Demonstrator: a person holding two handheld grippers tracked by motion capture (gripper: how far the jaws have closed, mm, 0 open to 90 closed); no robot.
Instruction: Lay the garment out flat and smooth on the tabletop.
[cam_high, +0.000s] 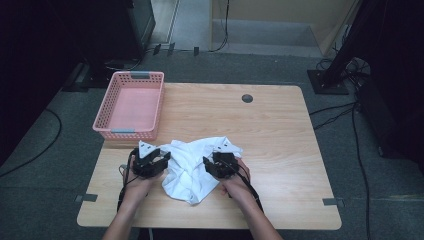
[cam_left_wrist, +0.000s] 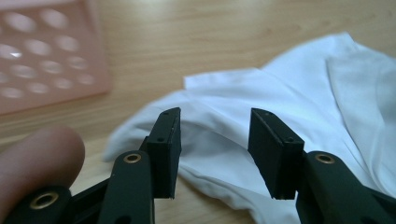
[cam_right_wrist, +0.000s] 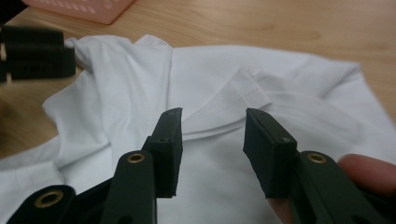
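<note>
A crumpled white garment (cam_high: 192, 167) lies on the wooden table (cam_high: 270, 130) near its front edge. My left gripper (cam_high: 161, 159) is at the garment's left edge. Its jaws stand apart in the left gripper view (cam_left_wrist: 215, 144), with the white cloth (cam_left_wrist: 261, 93) lying beyond and below them and nothing pressed between the pads. My right gripper (cam_high: 211, 164) hovers over the garment's right half. Its jaws (cam_right_wrist: 212, 144) are also apart, just above a stitched hem fold (cam_right_wrist: 236, 98). The left gripper's black jaw (cam_right_wrist: 35, 53) shows at the top left of the right gripper view.
A pink plastic basket (cam_high: 150, 80) sits at the table's back left corner with nothing in it; its perforated wall (cam_left_wrist: 42, 60) is close to my left gripper. A round cable hole (cam_high: 247, 98) is at the back of the table. Bare wood extends to the right.
</note>
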